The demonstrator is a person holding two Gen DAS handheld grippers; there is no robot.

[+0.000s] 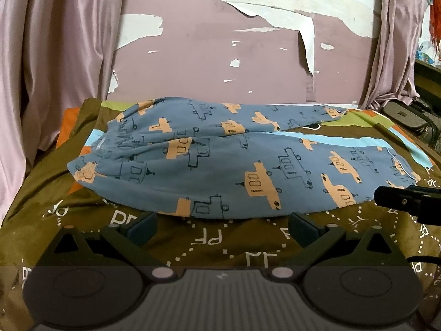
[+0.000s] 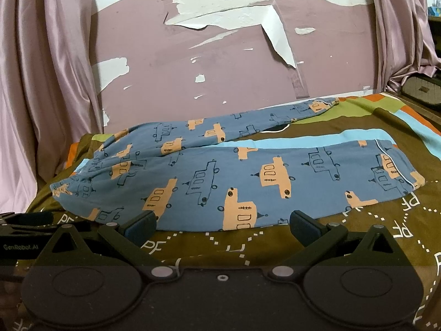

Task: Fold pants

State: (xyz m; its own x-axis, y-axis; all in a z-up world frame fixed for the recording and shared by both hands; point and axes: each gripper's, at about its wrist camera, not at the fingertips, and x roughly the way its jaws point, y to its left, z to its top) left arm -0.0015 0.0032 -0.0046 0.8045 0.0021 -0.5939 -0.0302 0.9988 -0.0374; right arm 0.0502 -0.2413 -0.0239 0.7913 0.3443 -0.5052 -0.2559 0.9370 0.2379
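I see the pants (image 1: 220, 162) spread flat on the bed (image 1: 209, 245), waistband toward the left curtain (image 1: 49, 63), both legs running rightward — the far leg lies close along the peeling pink wall (image 1: 206, 55), the near leg closer to me, with a strip of bedcover showing between them toward the cuffs. My left tongs (image 1: 222, 227) are spread wide and hold nothing; they sit low over the bedcover just short of the pants' near edge. My right tongs (image 2: 222, 224) are spread as well and empty, also just short of that near edge, their fingers (image 2: 142, 224) at the hem of the near leg — I cannot tell whether they touch the cloth. From the left wrist view the right tongs' body shows beside the near cuff.
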